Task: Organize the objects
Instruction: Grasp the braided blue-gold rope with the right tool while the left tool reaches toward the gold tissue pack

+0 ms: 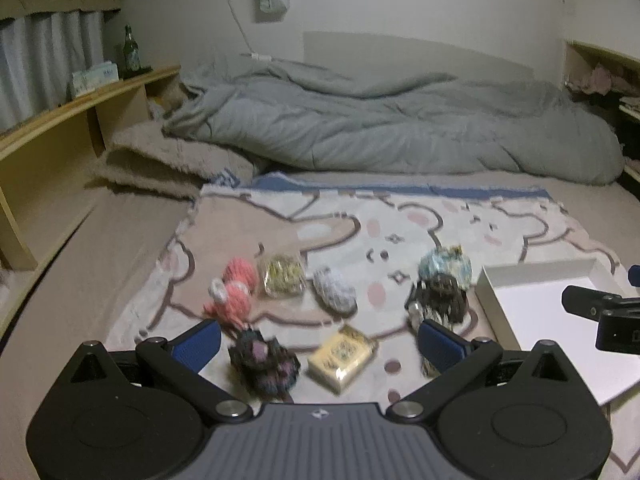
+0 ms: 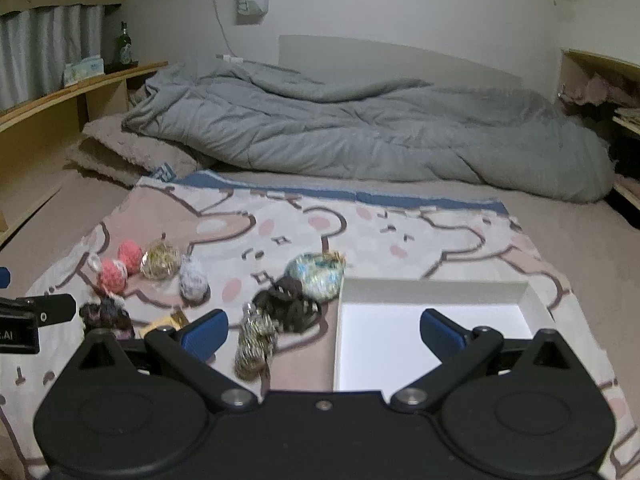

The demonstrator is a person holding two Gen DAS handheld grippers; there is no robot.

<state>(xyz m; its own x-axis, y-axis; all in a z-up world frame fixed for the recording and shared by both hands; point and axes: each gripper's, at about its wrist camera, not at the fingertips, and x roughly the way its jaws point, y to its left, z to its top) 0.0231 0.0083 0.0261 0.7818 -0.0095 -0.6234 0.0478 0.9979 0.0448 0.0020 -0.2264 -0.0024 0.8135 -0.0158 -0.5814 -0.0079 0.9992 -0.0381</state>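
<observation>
The small wrapped objects [image 1: 340, 360] lie scattered on the bear-print blanket [image 1: 460, 220] on the bed, with the empty white box [image 2: 436, 292] at their 3 o'clock. The left gripper [image 1: 318, 340] hovers with jaws apart and empty, a dark bundle [image 1: 264, 364] and yellow packet [image 1: 342, 356] between them at 12 o'clock. The right gripper [image 2: 324, 332], jaws also apart, is nearer the box, with a silver bundle [image 2: 254, 344] toward its 11 o'clock.

Open right claw [image 2: 322, 330] above white box [image 2: 432, 290].
</observation>
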